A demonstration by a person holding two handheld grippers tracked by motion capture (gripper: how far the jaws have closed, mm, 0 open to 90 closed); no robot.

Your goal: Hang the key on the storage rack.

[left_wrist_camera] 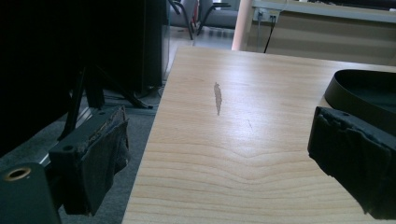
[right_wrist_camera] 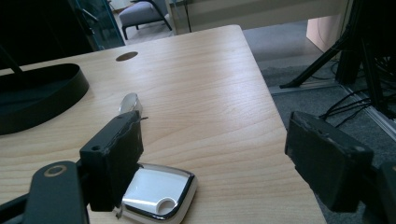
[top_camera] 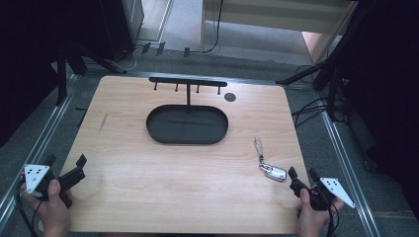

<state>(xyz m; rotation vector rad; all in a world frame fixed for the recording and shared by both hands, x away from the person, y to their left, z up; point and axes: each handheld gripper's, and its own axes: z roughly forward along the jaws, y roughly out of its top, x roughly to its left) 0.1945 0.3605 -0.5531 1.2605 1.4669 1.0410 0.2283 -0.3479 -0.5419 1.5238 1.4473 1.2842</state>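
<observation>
Nearest the high camera, two hands come in over the near edge of the wooden table (top_camera: 148,197), each holding a two-jaw gripper. At the near left corner sits the left gripper (top_camera: 66,160); its jaws stand wide apart with only bare wood between them, and its own view shows the left jaw hanging past the table's left edge. At the near right corner the right gripper (top_camera: 302,175) points toward the middle of the table, jaws likewise spread and closed on nothing.

Just ahead of the right gripper lies a car key fob (top_camera: 273,172), on the right part of the table, close to the near edge. It is a small rounded slab with a white face and a shiny chrome rim, lying flat. In the right gripper view the fob (right_wrist_camera: 159,193) sits beside the inner face of the left jaw, partly hidden by it; whether the jaw touches it I cannot tell. A short strap with a metal ring (top_camera: 258,146) runs from the fob toward the far edge.

Toward the far edge, near the table's middle, stands a black oval tray (top_camera: 157,133) with a low rim and nothing in it. A thin post rises from its far side to a black crossbar with four pegs (top_camera: 188,81). A dark round hole (top_camera: 230,97) marks the table to the right of the bar.
</observation>
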